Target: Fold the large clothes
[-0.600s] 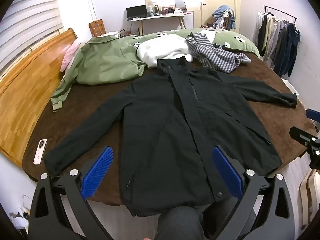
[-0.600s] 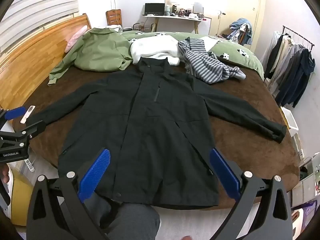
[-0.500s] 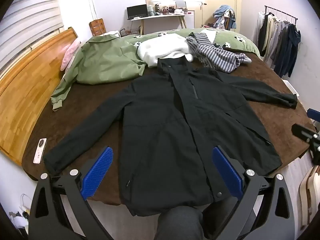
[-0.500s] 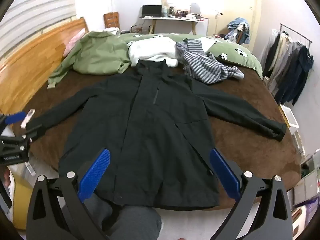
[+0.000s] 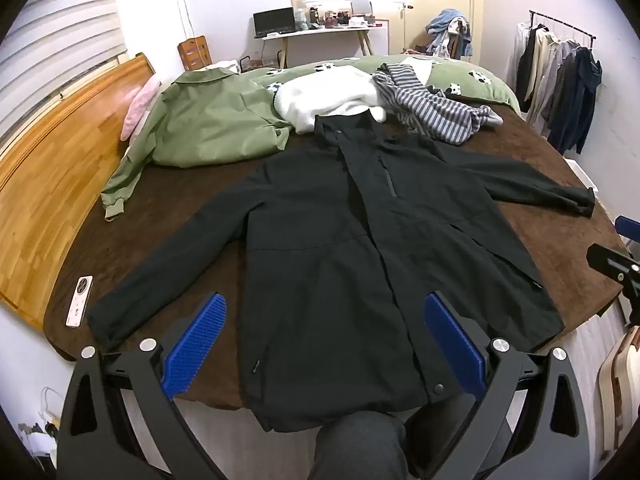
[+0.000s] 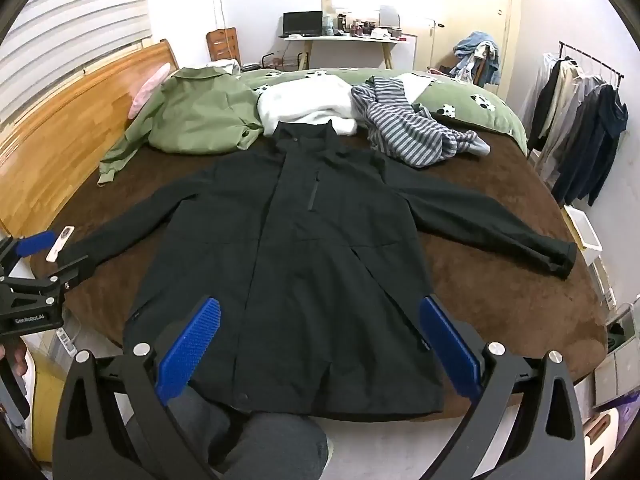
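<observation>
A large black jacket (image 5: 352, 248) (image 6: 304, 264) lies flat, front up, on the brown bed cover (image 5: 168, 216), both sleeves spread out and its hem at the near edge. My left gripper (image 5: 322, 342) hovers open above the hem, nothing between its blue pads (image 5: 194, 346). My right gripper (image 6: 318, 346) is likewise open and empty over the hem. Each gripper shows at the side edge of the other's view: the right gripper (image 5: 618, 256), the left gripper (image 6: 36, 264). A knee in grey trousers (image 5: 360, 444) is below the hem.
A green jacket (image 5: 204, 128), white garment (image 5: 328, 98) and striped garment (image 5: 432, 110) lie at the far side. A remote (image 5: 79, 301) rests near the left sleeve cuff. A wooden headboard (image 5: 44, 184) is left, a clothes rack (image 5: 560, 76) right, a desk (image 5: 320, 36) behind.
Both views have shifted only slightly; the grippers stay open above the hem and the jacket lies as before.
</observation>
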The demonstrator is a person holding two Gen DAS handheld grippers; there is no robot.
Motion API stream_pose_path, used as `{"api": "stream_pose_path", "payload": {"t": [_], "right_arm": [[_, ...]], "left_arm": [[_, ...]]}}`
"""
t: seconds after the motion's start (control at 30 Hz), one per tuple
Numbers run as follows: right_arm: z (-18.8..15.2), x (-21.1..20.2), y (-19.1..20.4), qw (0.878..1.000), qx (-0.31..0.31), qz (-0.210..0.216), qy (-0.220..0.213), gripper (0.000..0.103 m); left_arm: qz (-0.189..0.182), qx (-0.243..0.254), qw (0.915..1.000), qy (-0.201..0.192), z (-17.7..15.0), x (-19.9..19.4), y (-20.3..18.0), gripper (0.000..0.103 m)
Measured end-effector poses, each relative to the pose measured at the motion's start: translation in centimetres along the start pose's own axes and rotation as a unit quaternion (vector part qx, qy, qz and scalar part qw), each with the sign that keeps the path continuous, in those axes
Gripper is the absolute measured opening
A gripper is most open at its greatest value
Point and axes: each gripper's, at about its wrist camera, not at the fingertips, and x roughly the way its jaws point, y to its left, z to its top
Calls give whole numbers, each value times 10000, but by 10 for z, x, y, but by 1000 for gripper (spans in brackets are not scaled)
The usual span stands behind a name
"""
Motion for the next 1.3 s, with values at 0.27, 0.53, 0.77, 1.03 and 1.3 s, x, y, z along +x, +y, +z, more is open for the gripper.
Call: {"api": "stream_pose_path", "payload": {"t": [0.27,0.53,0.77,1.03,1.3], "right_arm": [[0,0,10,9998,-180,-7,6,98],[0,0,9,9998,-190,6,25,98],[-1,3,10,9998,-190,9,62,98],[-3,6,11,9998,-168,-19,87,98],[-4,8,11,9997,-215,-69,72,98]], "left_arm": [[-24,32,10000,8,1,-2,-2,97],[-36,23,10000,-2,1,-3,-3,97],[-87,-10,10000,-9,2,-3,-3,97],[-61,1,10000,-45,2,-3,-2,97],[-56,3,10000,-48,0,-3,-4,97]]}}
